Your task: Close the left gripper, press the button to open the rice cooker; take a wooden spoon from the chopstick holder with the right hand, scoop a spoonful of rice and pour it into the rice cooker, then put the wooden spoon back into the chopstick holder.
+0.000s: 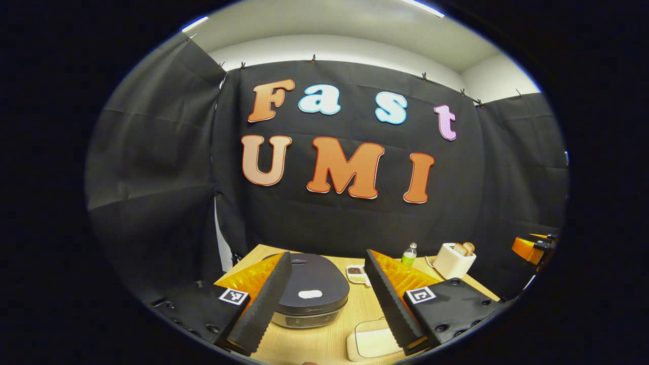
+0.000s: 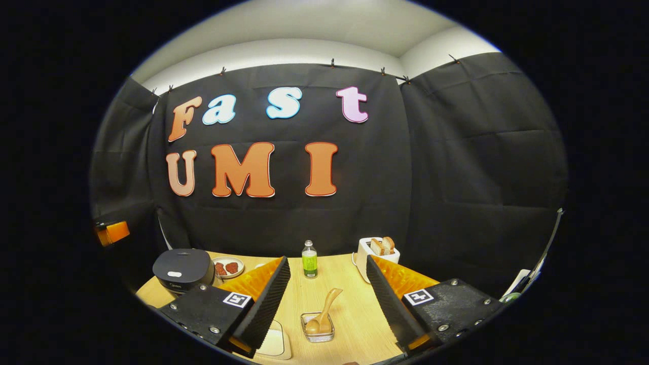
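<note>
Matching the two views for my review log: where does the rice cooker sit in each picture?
Left gripper view: the rice cooker sits low, centre-left, between that gripper's fingers, lid shut.
Right gripper view: the rice cooker sits at the lower left on the table's far-left corner.
Shared landmark: the green bottle.

The left gripper (image 1: 328, 299) and the right gripper (image 2: 328, 304) look alike: two long fingers with sawtooth-ribbed inner faces, backed by translucent ribbed wedges, on dark screw-studded blocks (image 1: 454, 306) that each carry a square black-and-white marker (image 2: 418, 296).
</note>
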{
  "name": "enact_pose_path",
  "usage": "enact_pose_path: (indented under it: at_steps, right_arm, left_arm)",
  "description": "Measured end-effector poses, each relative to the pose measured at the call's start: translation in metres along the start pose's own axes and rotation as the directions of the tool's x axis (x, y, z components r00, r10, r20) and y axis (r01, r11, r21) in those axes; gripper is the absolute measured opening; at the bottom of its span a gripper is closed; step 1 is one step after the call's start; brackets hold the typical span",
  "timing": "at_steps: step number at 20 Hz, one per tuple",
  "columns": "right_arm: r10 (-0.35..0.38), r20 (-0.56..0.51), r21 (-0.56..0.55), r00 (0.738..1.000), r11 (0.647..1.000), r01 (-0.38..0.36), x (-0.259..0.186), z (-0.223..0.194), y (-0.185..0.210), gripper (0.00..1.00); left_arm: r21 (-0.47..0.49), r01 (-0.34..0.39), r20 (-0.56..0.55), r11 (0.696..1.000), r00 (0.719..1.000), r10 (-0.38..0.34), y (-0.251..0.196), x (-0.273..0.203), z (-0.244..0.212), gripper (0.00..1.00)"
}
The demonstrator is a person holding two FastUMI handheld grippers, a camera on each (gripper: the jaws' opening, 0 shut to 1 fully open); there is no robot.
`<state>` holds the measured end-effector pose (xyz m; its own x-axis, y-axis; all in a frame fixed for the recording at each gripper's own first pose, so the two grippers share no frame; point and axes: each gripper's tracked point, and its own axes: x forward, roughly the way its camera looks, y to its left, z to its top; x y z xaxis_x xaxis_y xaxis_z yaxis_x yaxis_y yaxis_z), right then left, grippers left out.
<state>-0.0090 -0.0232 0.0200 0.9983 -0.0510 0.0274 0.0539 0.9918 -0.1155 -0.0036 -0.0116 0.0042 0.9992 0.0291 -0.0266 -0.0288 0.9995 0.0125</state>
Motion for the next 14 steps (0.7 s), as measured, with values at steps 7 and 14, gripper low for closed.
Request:
enact_pose_path:
  at_steps: [7, 14]
  right_arm:
    - [0.024, -0.011, 0.002, 1.000, 1.000, -0.024, 0.001, -0.004, 0.014, 0.94]
    - [0.031, -0.021, -0.031, 0.999, 0.999, -0.031, 0.000, -0.007, 0.021, 0.94]
  left_arm:
    - [0.030, -0.016, 0.021, 0.999, 1.000, 0.015, 0.006, -0.005, 0.007, 1.00]
    - [0.055, 0.007, 0.024, 0.998, 1.000, -0.008, 0.005, -0.010, 0.010, 0.66]
